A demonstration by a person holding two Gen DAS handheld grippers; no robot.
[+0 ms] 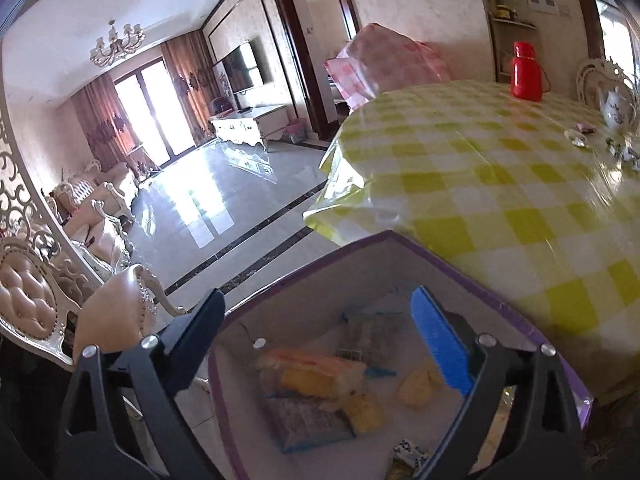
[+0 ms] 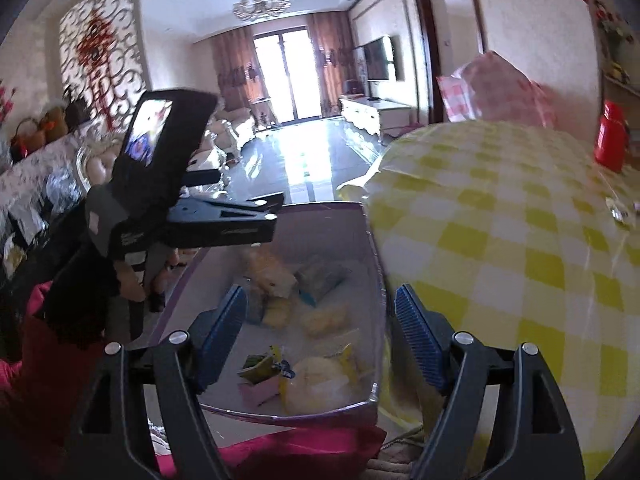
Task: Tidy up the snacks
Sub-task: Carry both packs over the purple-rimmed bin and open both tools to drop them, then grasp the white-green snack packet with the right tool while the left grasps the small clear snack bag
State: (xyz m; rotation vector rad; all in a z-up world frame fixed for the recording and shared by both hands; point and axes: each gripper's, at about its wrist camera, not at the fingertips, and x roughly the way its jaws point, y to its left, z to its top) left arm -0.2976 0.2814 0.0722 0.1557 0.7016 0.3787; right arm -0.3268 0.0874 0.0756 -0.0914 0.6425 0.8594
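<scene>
A purple-rimmed white box (image 1: 304,304) sits low beside the table edge and holds several snack packets (image 1: 316,380), yellow, orange and blue. My left gripper (image 1: 320,328) is open and empty, straddling the box's left wall. In the right wrist view the same box (image 2: 372,264) shows several yellow snack packs (image 2: 320,320) inside. My right gripper (image 2: 320,308) is open and empty over the box's near right side. The left gripper's body (image 2: 224,220) hovers over the box's far left corner.
A round table with a yellow checked cloth (image 1: 500,184) is to the right, carrying a red flask (image 1: 527,72), a white teapot (image 1: 618,108) and small wrapped sweets (image 1: 576,136). A padded chair (image 1: 112,312) stands left. Glossy tiled floor (image 1: 224,200) stretches beyond.
</scene>
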